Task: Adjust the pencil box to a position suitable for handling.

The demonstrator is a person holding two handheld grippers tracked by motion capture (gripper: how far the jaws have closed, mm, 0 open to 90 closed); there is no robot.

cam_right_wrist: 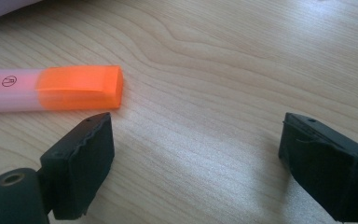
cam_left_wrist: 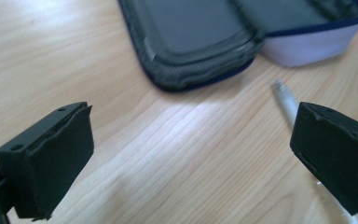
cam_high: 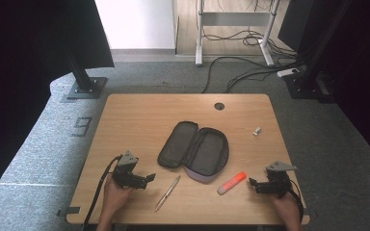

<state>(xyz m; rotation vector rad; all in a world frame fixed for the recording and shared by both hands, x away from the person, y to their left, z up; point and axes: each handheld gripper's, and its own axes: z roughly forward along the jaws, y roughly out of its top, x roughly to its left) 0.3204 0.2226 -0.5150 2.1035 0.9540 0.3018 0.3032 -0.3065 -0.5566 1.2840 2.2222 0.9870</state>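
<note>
Near the table's front edge, my left tool (cam_high: 150,179) gapes empty just beside the pen (cam_high: 167,193); the right tool (cam_high: 252,184), apart too, faces the highlighter (cam_high: 231,183). I'd straddle the pen's middle squarely before squeezing, then carry it to the case (cam_high: 193,150).

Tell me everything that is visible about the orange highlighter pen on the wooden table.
The orange highlighter pen is a short, flat-sided plastic marker with a bright orange cap and a paler, translucent pinkish body bearing dark printed letters. It lies flat on the light wooden table, slanted, just right of the open dark grey pencil case. Nothing grips it; the right gripper stands open beside its cap end.
</note>
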